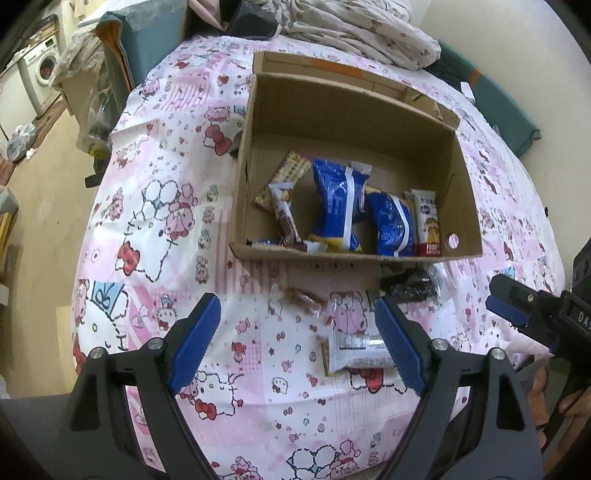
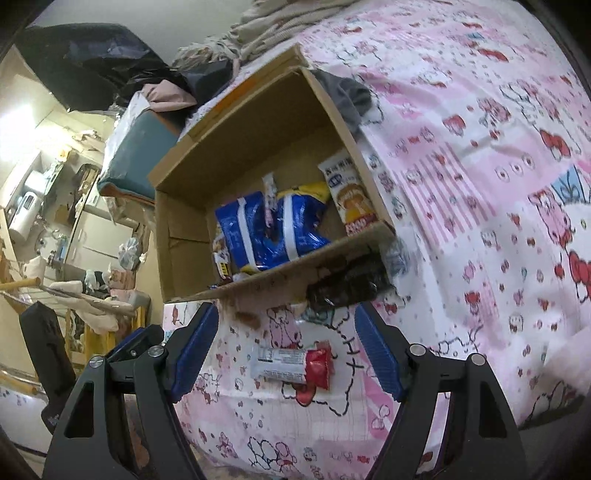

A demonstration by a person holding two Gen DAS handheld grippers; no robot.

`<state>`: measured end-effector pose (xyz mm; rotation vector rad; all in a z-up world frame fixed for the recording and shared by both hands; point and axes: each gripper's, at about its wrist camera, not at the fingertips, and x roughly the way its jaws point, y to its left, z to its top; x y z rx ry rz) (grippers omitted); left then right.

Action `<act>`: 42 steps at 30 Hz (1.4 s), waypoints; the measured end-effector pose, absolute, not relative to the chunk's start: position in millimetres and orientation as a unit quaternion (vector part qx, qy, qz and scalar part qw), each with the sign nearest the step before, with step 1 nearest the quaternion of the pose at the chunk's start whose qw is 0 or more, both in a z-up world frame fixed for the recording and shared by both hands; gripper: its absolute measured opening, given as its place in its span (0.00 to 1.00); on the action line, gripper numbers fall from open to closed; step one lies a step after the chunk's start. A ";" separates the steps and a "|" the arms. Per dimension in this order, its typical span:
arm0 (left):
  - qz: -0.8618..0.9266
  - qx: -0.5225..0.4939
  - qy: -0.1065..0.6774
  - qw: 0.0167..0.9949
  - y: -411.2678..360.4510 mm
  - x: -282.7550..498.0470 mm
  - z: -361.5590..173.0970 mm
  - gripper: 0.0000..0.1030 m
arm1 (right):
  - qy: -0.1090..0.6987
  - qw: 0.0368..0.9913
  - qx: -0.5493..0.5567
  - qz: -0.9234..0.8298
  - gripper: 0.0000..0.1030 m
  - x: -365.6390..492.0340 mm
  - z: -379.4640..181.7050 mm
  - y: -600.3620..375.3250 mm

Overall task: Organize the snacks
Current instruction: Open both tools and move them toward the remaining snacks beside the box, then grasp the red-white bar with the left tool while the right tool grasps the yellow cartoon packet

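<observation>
An open cardboard box (image 1: 469, 206) (image 2: 173, 236) stands on the pink cartoon bedsheet and holds several snack packs, among them blue bags (image 1: 338, 206) (image 2: 258, 229). In front of it lie a white-wrapped bar (image 1: 354, 350) with a red end (image 2: 291, 365), a dark packet (image 1: 410, 286) (image 2: 343, 284) and a small brown clear-wrapped snack (image 1: 304, 297). My left gripper (image 1: 299, 343) is open and empty above the sheet, the bar by its right finger. My right gripper (image 2: 286, 354) is open and empty, with the bar between its fingers; it also shows in the left wrist view (image 1: 506, 308).
Rumpled bedding (image 1: 351, 26) and a teal cushion (image 1: 506, 110) lie behind the box. The bed's left edge drops to a floor with a washing machine (image 1: 40, 70), bags and clutter (image 2: 74, 221). A grey cloth (image 2: 347, 96) lies by the box's far corner.
</observation>
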<state>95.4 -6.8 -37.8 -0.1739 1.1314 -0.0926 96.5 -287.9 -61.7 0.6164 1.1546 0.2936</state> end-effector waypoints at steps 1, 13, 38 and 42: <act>-0.044 -0.081 0.536 0.839 -7.6 94.5 -38.4 0.81 | 0.536 0.783 0.286 0.133 0.77 95.8 -62.2 -289.3; -0.075 -0.050 0.565 0.820 -34.8 86.5 -59.5 0.81 | 0.550 0.747 0.364 0.086 0.77 90.6 -80.6 -324.2; -0.407 0.345 0.590 0.606 -177.9 84.6 -143.1 0.25 | 0.558 0.718 0.406 0.087 0.77 93.2 -92.5 -336.3; -0.413 0.288 0.575 0.645 -170.2 88.5 -114.1 0.24 | 0.561 0.714 0.410 0.089 0.77 94.8 -95.1 -336.3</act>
